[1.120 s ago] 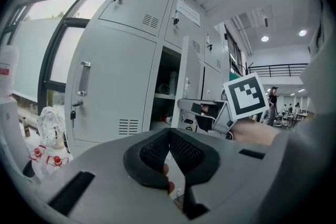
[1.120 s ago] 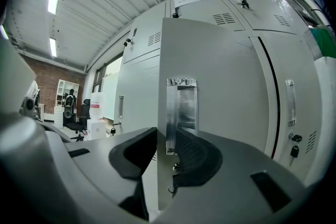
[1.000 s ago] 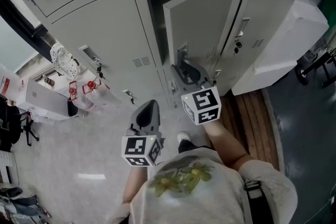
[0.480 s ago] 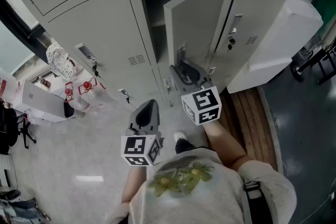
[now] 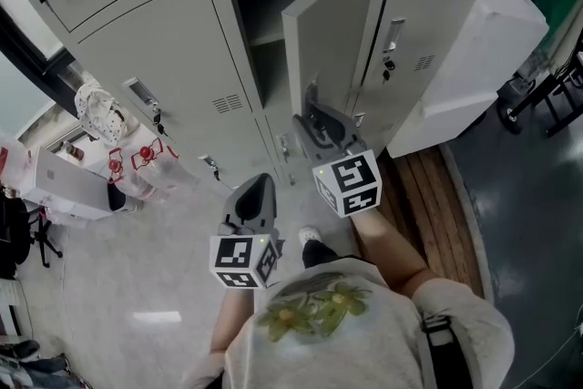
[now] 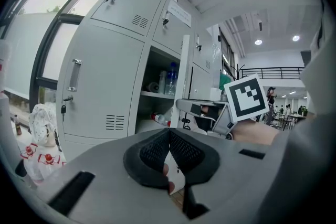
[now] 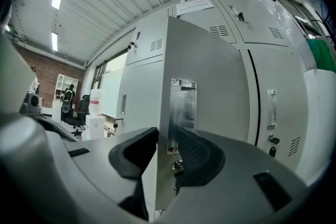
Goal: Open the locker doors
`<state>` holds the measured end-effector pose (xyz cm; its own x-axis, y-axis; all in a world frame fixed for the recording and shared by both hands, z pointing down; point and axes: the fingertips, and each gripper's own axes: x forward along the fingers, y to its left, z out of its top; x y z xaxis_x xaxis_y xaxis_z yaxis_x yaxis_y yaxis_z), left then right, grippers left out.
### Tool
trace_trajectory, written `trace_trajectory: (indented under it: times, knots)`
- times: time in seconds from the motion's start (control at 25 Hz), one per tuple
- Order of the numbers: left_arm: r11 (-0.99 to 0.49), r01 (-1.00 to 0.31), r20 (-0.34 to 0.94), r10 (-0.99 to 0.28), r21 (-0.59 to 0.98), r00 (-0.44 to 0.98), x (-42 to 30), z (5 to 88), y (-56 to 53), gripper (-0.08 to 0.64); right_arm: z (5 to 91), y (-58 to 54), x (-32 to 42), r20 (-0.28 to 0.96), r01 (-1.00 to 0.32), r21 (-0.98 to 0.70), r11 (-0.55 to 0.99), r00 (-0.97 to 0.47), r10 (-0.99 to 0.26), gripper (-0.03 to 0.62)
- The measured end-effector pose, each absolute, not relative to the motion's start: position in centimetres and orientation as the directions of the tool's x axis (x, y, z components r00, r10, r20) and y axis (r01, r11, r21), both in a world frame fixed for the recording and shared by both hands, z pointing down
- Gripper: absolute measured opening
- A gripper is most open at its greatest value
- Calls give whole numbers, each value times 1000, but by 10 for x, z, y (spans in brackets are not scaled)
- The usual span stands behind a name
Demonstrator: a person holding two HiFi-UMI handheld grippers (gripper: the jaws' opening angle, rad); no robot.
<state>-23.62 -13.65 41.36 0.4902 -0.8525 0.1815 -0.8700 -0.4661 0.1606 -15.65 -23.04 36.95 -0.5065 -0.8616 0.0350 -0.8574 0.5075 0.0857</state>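
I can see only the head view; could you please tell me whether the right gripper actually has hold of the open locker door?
Observer: Yes. The right gripper view shows the right gripper shut on the door, with its edge between the fingers and one finger on each face.
Operator: Thank you. Is the left gripper holding anything?
Observer: No. The left gripper has its fingers closed tip to tip with nothing between them.
Operator: And is anything stored inside?
Observer: Yes. The left gripper view shows a clear bottle standing on the shelf.
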Motion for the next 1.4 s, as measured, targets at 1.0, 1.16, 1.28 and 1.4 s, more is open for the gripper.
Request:
trace_trajectory:
  times: [1.0,1.16,1.28,1.4]
  knots:
    - [-526,-834,191,-813,164,550,-217,419,-98,31,371,-193,-113,29,-919,86,384,-383,-923,118]
    - [-535,-828,190,-807,166,559,-215,419,-95,31,373,-187,-107,30,-927,89,365,-364,-931,102]
    - [-546,-821,186,-800,167,570,-213,418,-94,31,374,-183,-101,34,-931,85,355,-354,-935,94]
    - [-555,-814,185,-793,171,580,-209,418,-92,31,374,-180,-96,41,-934,83,347,-345,-938,84]
